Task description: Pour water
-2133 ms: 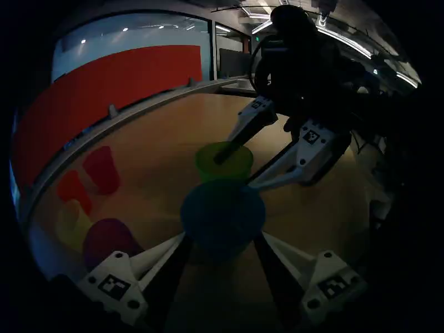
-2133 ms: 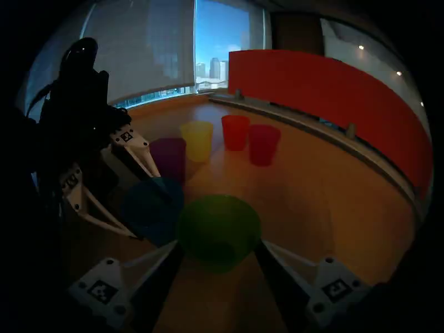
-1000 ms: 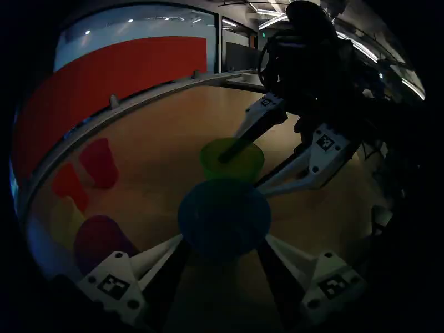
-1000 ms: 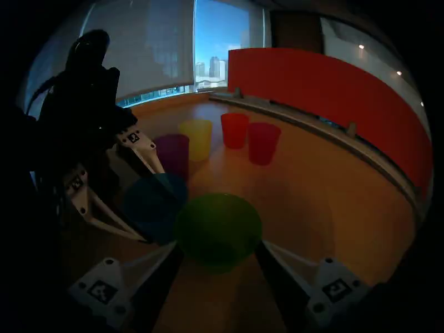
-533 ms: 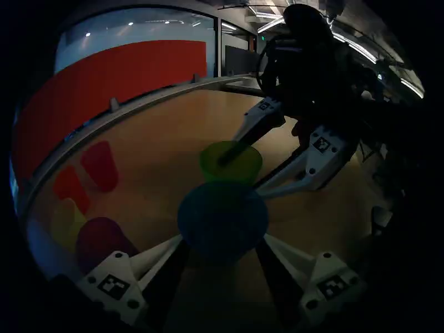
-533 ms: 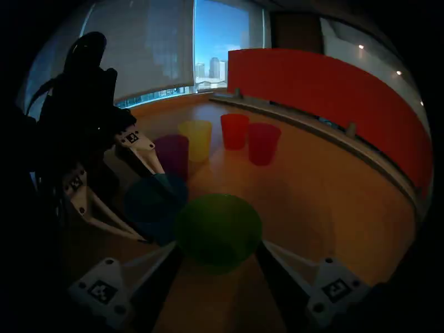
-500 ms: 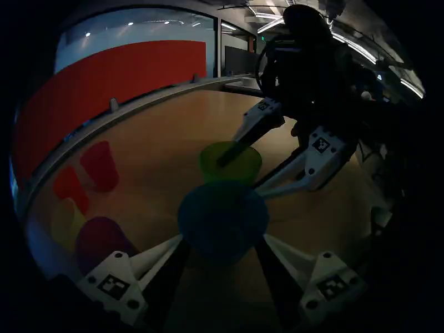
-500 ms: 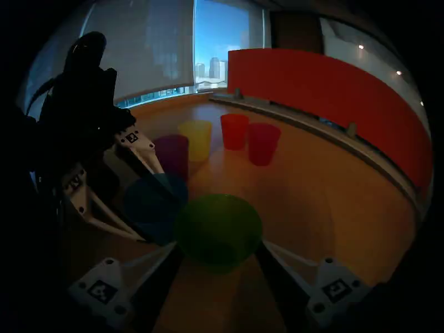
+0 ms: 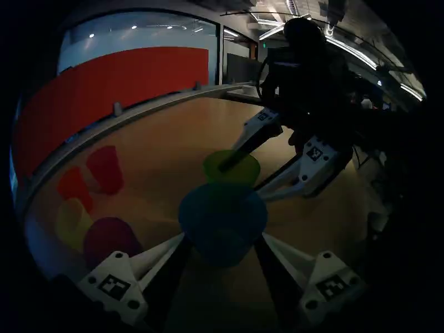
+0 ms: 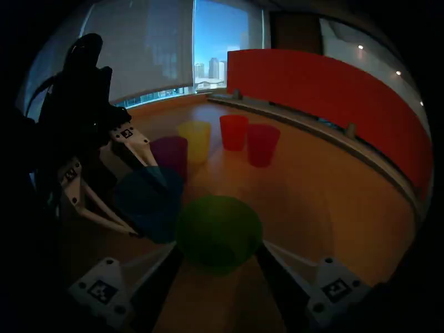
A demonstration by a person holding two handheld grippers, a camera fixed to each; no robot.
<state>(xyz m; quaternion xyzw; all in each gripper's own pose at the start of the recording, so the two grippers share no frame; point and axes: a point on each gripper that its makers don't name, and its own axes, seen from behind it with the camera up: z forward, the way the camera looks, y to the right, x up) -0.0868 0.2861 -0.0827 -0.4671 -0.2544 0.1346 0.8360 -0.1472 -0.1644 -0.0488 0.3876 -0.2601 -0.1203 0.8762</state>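
Left gripper view: the jaws of the left gripper [image 9: 222, 240] pinch a dark blue plastic cup [image 9: 222, 213] just beside the green plastic cup [image 10: 218, 228] pinched by the right gripper [image 10: 217, 248]; no water visible, so pouring seems not yet begun.

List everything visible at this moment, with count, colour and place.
blue cup: 1, blue, between the left gripper's fingers
green cup: 1, green, between the right gripper's fingers, beside the blue cup
red cups: 2, red, side by side on the table
yellow cup: 1, yellow, next to the red cups
purple cup: 1, purple, next to the yellow cup
table: 1, wood-brown
panel: 1, red, along the table's edge
left gripper: 1, white fingers, holding the blue cup
right gripper: 1, white fingers, holding the green cup
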